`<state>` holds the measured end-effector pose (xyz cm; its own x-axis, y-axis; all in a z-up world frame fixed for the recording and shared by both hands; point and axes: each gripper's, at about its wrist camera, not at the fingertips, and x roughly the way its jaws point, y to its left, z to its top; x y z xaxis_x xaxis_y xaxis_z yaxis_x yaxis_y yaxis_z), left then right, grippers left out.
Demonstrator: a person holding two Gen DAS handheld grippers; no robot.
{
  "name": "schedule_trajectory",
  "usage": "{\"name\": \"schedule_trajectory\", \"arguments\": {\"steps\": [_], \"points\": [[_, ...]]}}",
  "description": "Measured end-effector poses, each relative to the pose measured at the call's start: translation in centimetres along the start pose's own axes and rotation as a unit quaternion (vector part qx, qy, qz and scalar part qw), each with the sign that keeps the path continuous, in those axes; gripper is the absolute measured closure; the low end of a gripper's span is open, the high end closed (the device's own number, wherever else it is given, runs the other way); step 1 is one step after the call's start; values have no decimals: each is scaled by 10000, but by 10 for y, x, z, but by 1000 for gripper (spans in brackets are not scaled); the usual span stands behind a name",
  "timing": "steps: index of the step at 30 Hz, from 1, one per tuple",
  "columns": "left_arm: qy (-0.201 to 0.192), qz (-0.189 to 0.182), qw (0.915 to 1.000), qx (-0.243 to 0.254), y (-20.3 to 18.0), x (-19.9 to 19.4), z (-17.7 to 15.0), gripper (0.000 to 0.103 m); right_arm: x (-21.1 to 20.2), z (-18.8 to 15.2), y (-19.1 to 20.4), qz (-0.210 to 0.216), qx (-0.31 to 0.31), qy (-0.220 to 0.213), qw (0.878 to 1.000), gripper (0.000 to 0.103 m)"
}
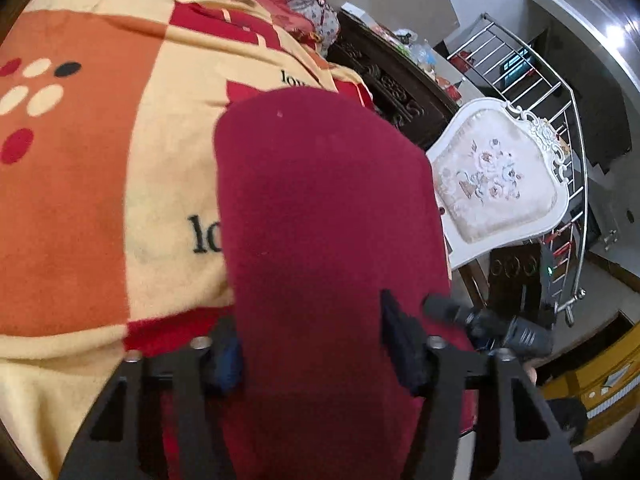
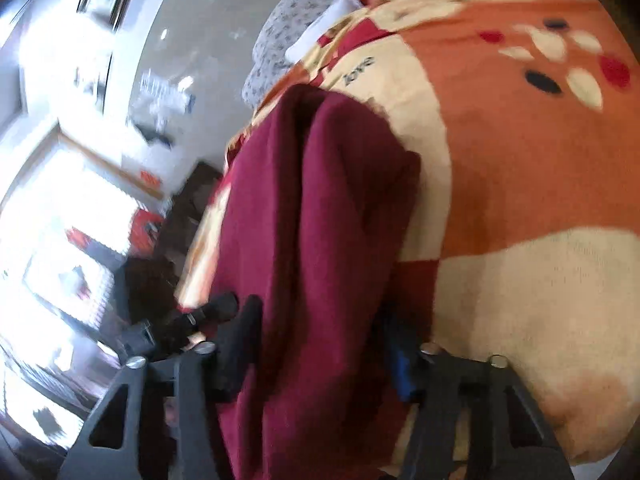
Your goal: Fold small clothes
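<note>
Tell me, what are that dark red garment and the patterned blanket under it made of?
The dark red garment looks like a soft matte knit or fleece: no sheen, rounded folds, tiny lint specks. The patterned blanket seems a fuzzy fleece or plush with a printed design; its surface looks napped, not woven smooth. Both are guesses from looks only.

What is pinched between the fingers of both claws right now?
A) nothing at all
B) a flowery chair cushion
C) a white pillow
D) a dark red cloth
D: the dark red cloth runs between the fingers of the left claw and of the right claw, above the orange patterned blanket.
</note>
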<state>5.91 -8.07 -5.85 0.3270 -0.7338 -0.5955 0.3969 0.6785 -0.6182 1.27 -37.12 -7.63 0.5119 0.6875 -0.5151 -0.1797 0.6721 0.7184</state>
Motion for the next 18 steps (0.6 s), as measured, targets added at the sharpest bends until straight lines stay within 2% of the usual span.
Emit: {"name": "schedule_trajectory", "arguments": {"steps": [2,4,5,8,13,18], "points": [[-3,120,9999,22,2,2,-2,62,8,-2,15,-352,-645,150,9972,48],[-66,105,9999,-71,4,2,-2,69,10,0,12,-287,-546,143,9980,48],[-118,114,9998,-55,2,-2,-1,73,12,2,13,-260,-460,147,9985,58],[-282,115,9995,80,-9,-17,7,75,6,5,31,-304,-608,58,9977,67],[-809,219,9960,308,-15,-57,40,75,-2,34,73,-163,-916,-106,9956,67],[-1190,746,9890,455,0,-91,88,75,33,80,94,225,-866,-116,9959,67]]}}
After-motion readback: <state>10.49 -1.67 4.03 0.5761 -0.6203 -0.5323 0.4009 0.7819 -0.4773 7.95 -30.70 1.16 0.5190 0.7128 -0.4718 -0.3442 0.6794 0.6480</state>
